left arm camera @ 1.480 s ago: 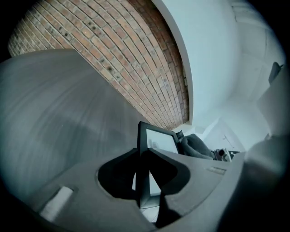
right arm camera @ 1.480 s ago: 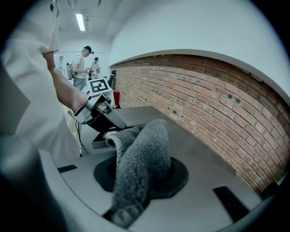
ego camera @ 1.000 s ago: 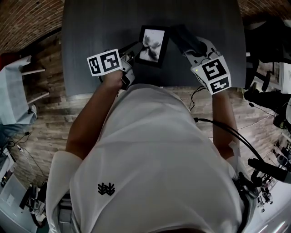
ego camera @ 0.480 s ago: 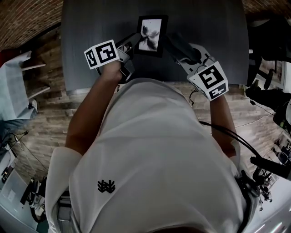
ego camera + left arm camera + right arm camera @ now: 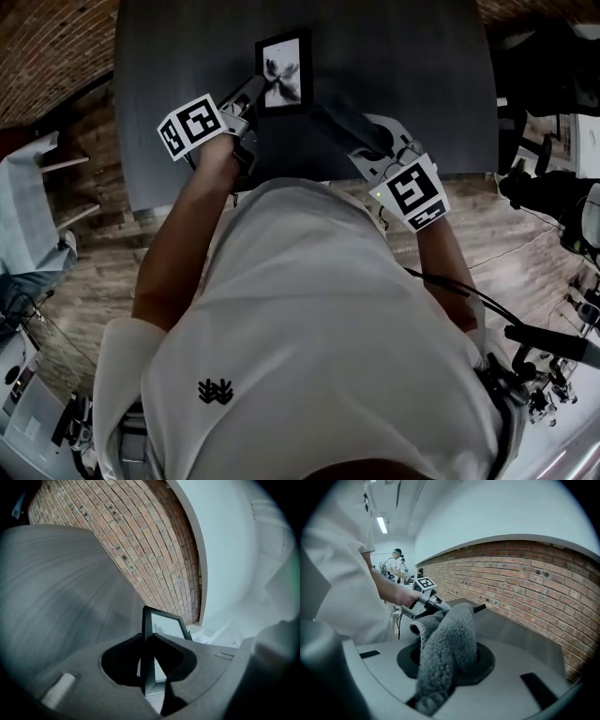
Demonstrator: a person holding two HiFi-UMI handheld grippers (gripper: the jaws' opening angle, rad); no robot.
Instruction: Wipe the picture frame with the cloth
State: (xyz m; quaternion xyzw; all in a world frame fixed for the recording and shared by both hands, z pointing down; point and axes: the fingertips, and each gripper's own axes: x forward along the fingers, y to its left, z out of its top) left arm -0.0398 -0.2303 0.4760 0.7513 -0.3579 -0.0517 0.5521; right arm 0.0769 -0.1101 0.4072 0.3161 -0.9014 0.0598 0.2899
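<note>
**Around the Work Area**

A dark grey table stands next to a red brick wall on a wood-plank floor. Black cables trail at the right. A ceiling strip light glows above, and what may be two people stand far off.

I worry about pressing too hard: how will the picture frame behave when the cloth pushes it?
The picture frame looks thin and rigid, so it likely won't flex. The left gripper pinches only one edge, so a push may pivot it. Its glossy front is probably fragile.
</note>
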